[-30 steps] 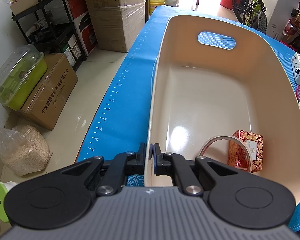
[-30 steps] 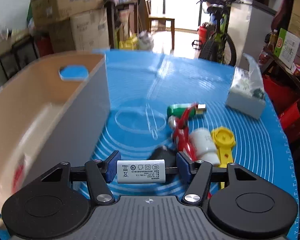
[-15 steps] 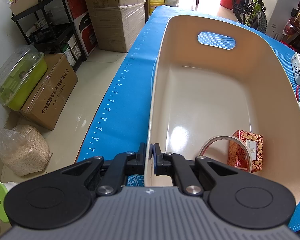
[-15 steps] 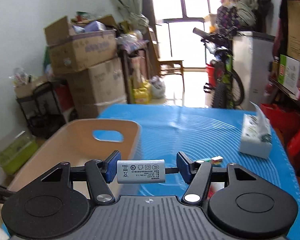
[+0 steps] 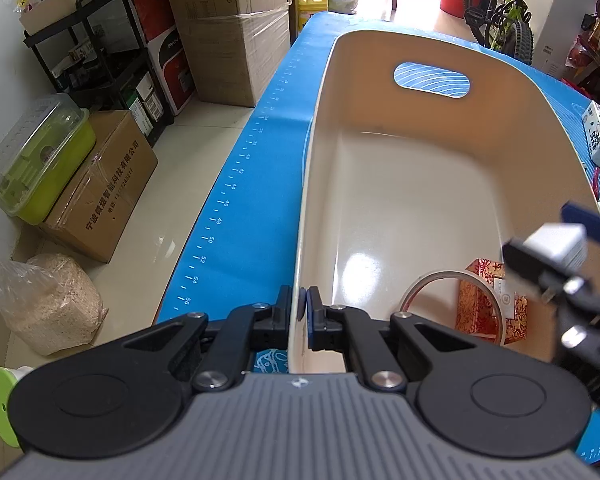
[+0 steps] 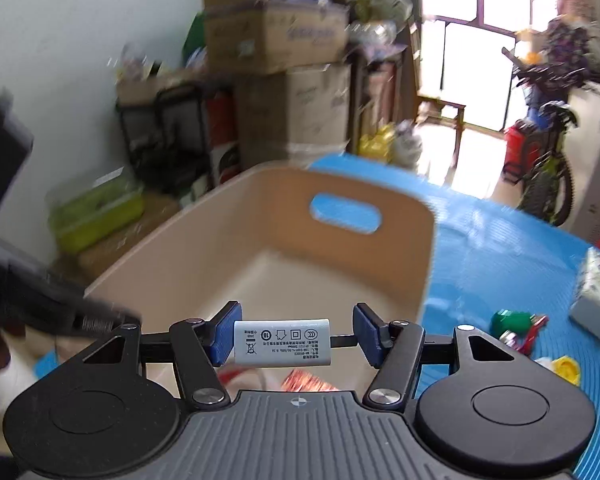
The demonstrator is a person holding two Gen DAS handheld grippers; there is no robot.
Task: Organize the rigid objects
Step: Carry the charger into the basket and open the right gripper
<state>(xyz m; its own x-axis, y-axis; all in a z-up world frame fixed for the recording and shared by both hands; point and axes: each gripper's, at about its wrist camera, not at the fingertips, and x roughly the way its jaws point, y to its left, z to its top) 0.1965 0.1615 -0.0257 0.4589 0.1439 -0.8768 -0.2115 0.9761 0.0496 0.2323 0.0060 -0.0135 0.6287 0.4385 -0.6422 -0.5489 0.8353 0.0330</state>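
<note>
A cream bin (image 5: 440,184) with a handle slot stands on the blue mat. My left gripper (image 5: 302,312) is shut on its near-left rim. Inside the bin lie a tape ring (image 5: 450,300) and a red patterned box (image 5: 488,312). My right gripper (image 6: 296,334) is shut on a white charger (image 6: 282,342), held by the body on one side and the prongs on the other. It hovers above the bin's near end (image 6: 268,248). In the left wrist view the right gripper (image 5: 560,248) enters from the right, over the bin's right rim.
On the mat right of the bin lie a green bottle (image 6: 512,320), a yellow toy (image 6: 566,368) and a tissue pack (image 6: 598,304). Left of the table are cardboard boxes (image 5: 100,184), a green container (image 5: 40,160) and a bag of grain (image 5: 48,304).
My right gripper has carried the charger left from the mat to above the bin's near end and has come into the left wrist view. The left gripper has not moved.
</note>
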